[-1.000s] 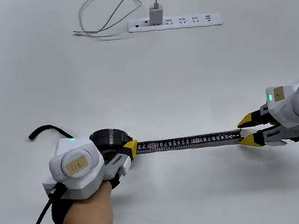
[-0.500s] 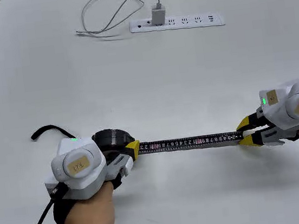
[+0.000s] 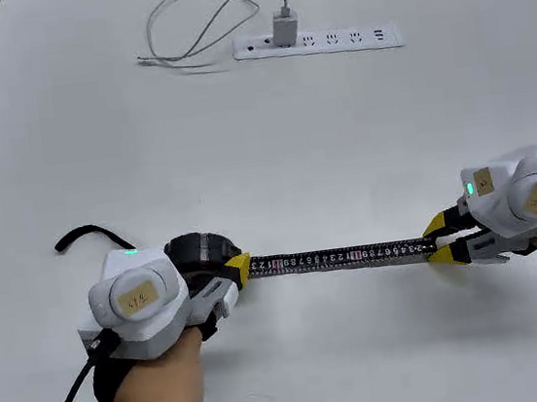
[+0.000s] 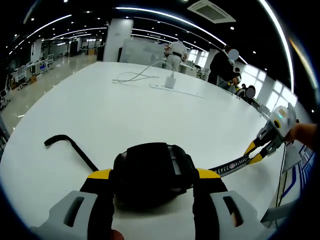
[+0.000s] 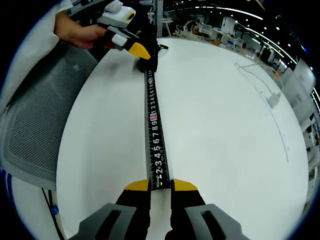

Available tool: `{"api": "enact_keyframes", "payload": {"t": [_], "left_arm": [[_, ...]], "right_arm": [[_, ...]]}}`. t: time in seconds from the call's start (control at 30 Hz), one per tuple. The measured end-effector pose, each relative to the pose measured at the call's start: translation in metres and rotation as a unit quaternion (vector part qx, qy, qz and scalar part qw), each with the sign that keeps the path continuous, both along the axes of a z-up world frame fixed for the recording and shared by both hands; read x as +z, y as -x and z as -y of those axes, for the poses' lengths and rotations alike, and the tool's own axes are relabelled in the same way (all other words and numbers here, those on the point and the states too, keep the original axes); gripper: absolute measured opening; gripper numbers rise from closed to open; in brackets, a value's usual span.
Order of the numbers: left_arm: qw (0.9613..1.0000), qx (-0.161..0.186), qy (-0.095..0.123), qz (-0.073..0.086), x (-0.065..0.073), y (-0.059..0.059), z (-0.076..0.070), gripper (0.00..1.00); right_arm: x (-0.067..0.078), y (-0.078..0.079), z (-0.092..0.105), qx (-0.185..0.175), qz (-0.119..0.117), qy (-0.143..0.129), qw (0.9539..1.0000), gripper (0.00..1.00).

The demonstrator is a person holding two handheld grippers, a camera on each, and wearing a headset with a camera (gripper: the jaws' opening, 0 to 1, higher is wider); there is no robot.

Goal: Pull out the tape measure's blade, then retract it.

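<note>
While left gripper (image 3: 231,276) grips tape measure (image 3: 194,252), right gripper (image 3: 438,239) still holds blade (image 3: 339,255) out.

The left white gripper with yellow tips (image 3: 231,276) points right, jaws squeezing the round black tape measure case (image 3: 195,253). The right white gripper (image 3: 437,240) faces it, jaws pinching the tape blade (image 3: 339,255).

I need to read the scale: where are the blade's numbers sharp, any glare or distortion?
Right gripper view: blade digits crisp, no glare, table edge bowed by fisheye; head view: digits tiny, light even; left gripper view: case dark, digits unreadable.
</note>
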State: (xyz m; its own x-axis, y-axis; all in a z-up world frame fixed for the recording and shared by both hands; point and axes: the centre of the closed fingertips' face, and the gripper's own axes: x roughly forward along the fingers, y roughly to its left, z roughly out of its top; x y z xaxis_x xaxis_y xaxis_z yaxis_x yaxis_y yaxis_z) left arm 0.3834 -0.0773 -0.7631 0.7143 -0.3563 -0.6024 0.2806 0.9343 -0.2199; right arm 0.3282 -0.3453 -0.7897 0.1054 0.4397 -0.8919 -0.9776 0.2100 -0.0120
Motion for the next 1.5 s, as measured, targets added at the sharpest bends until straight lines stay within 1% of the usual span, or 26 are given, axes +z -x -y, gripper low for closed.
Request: {"api": "enact_keyframes", "payload": {"t": [0.23,0.37,0.47,0.67,0.77,0.83,0.87,0.97,1.07,1.2,1.3,1.43,1.5], "left_arm": [[1.0,-0.003,-0.007,-0.006,-0.001,0.0,0.0,0.58],[0.9997,-0.006,-0.012,-0.019,-0.002,0.0,-0.001,0.57],[0.9997,-0.006,-0.012,-0.019,-0.001,0.002,-0.001,0.56],[0.9998,-0.006,-0.008,-0.018,-0.001,0.001,-0.001,0.57],[0.9997,-0.008,-0.007,-0.023,-0.002,0.001,-0.001,0.57],[0.9997,-0.008,-0.004,-0.023,-0.001,0.002,-0.001,0.57],[0.9997,-0.008,-0.004,-0.023,-0.002,0.001,-0.001,0.57],[0.9997,-0.008,-0.003,-0.024,-0.002,0.001,-0.001,0.57],[0.9996,-0.011,0.0,-0.027,-0.002,0.001,-0.001,0.57],[0.9996,-0.012,0.002,-0.025,-0.001,0.002,-0.001,0.57],[0.9996,-0.01,0.007,-0.024,-0.001,0.001,-0.002,0.57],[0.9995,-0.008,0.012,-0.029,-0.001,0.001,-0.002,0.57],[0.9995,-0.007,0.015,-0.026,-0.001,0.001,-0.002,0.57]], "right_arm": [[0.0,-0.001,0.0,0.001,0.002,0.0,1.0,0.11],[0.001,-0.001,0.001,0.0,0.002,-0.002,1.0,0.11],[0.001,-0.001,-0.002,0.004,0.003,-0.003,1.0,0.11],[0.001,-0.001,-0.004,0.004,0.003,-0.005,1.0,0.1],[0.001,-0.002,-0.004,0.001,0.004,-0.009,1.0,0.1],[0.002,-0.003,-0.004,-0.001,0.01,-0.01,0.9999,0.1],[0.002,-0.003,-0.005,-0.001,0.009,-0.013,0.9999,0.1],[0.005,-0.004,-0.011,-0.004,0.006,-0.023,0.9997,0.1],[0.005,-0.005,-0.015,0.0,0.006,-0.023,0.9997,0.1],[0.005,-0.005,-0.021,0.006,0.005,-0.025,0.9997,0.1],[0.007,-0.007,-0.024,0.004,0.006,-0.027,0.9996,0.1],[0.007,-0.008,-0.028,0.006,0.006,-0.028,0.9996,0.1],[0.008,-0.009,-0.031,0.004,0.004,-0.033,0.9994,0.1]]}}
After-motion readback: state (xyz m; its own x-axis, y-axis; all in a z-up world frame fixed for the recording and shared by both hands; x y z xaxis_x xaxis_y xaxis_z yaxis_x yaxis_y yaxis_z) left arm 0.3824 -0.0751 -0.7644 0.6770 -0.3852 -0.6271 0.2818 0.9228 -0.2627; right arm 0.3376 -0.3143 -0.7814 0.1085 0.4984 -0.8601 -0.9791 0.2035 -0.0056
